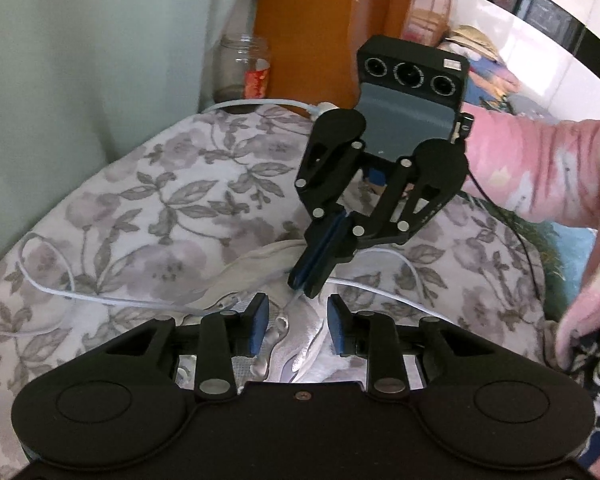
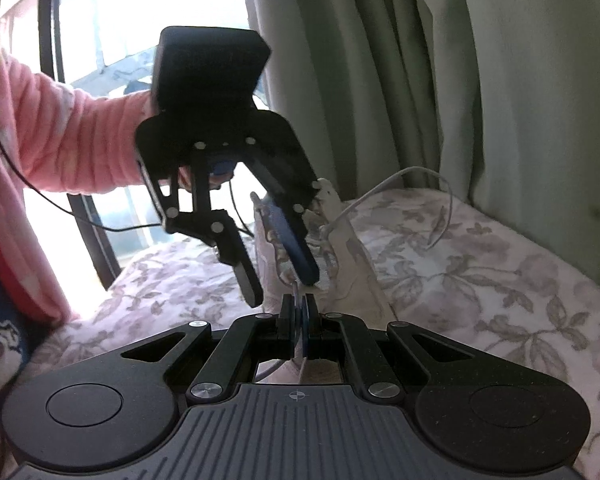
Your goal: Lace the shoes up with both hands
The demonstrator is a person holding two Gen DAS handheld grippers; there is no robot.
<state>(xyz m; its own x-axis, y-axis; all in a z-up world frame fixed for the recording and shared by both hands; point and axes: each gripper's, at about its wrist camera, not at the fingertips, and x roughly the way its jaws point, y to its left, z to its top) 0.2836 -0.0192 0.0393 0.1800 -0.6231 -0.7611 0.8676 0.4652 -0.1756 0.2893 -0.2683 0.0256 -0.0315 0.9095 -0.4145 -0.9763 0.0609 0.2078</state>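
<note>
A pale beige shoe (image 1: 300,344) lies on a floral bedspread (image 1: 160,200), right under both grippers. My left gripper (image 1: 298,322) is open, its blue pads on either side of the shoe's tongue. My right gripper (image 1: 304,286) points down at me, shut on the white lace (image 1: 292,302) just above the eyelets. In the right wrist view my right gripper (image 2: 299,330) pinches the thin lace, with the shoe (image 2: 340,256) upright beyond it and the open left gripper (image 2: 280,284) straddling the shoe from above.
A white cable (image 1: 100,300) loops across the bedspread. A glass jar (image 1: 246,70) stands by an orange wooden post (image 1: 312,20) at the bed's far edge. Green curtains (image 2: 480,80) hang behind. Pink sleeves (image 1: 540,168) fill the right side.
</note>
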